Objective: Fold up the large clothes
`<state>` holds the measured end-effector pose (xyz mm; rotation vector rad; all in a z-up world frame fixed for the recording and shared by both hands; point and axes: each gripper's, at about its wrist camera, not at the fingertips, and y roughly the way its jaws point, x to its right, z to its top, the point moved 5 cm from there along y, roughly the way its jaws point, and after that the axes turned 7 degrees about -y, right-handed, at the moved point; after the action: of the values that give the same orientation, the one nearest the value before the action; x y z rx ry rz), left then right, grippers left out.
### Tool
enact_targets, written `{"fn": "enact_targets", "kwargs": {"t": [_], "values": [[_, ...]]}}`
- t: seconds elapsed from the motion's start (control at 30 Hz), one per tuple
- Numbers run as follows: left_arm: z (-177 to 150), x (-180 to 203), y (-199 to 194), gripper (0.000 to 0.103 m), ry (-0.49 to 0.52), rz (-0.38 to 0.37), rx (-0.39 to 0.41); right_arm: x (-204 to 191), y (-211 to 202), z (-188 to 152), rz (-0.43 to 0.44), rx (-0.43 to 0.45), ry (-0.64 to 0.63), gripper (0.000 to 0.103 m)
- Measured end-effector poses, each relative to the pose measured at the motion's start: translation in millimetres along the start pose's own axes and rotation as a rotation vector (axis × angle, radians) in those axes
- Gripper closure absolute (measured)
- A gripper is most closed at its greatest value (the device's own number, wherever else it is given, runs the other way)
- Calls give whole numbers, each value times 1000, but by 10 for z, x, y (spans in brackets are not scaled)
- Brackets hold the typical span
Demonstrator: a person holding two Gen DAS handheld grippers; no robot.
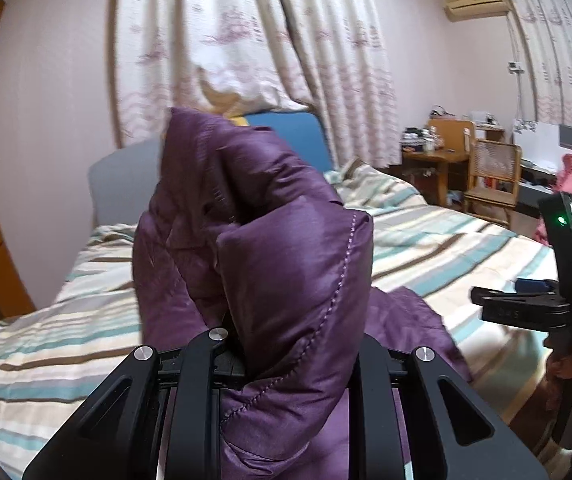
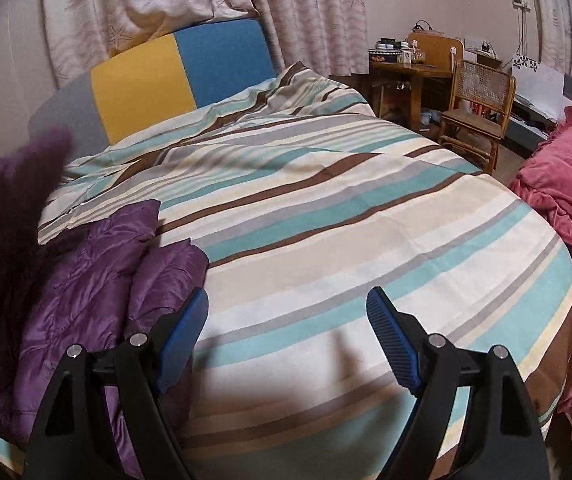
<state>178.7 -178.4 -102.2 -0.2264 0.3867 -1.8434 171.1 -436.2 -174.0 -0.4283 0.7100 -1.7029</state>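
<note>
The left gripper (image 1: 286, 364) clamps a purple quilted jacket (image 1: 261, 248), raised over the striped bed (image 2: 326, 208). Only the right wrist view shows the right gripper (image 2: 288, 320) gaping, empty. No writing is legible.

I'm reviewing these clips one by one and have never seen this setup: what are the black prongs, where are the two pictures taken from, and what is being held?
No robot here: a person holds a two-finger gripper in each hand, each with a fisheye camera looking along its fingers. The left camera shows the left gripper shut on a fold of a purple puffer jacket, lifted above the striped duvet. The right camera shows the right gripper open and empty, blue pads apart, with the rest of the jacket lying on the bed beside it.
</note>
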Motion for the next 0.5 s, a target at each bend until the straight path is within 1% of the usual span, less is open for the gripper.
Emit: {"fn": "enact_targets", "kwargs": {"t": [0.07,0.13,0.23,0.27,0.33,0.4,0.5], "values": [[-50,115,66,84,10,-23,-21,6,5,-3,-2,0,2,22],[-131,243,135,83,18,-63,-44,-9,-33,-23,-6,1,4,22],[-284,416,247,79,43,-102,-103,60,-28,-10,-13,0,21,22],[-335,450,274,77,43,-113,-120,94,-16,2,-14,-1,30,22],[-436,511,334,77,31,-141,-154,153,-10,24,-17,0,49,22],[-502,554,371,77,14,-175,-169,194,-26,39,-24,5,58,22],[-584,651,450,77,27,-222,-192,217,-30,39,-30,5,64,22]]}}
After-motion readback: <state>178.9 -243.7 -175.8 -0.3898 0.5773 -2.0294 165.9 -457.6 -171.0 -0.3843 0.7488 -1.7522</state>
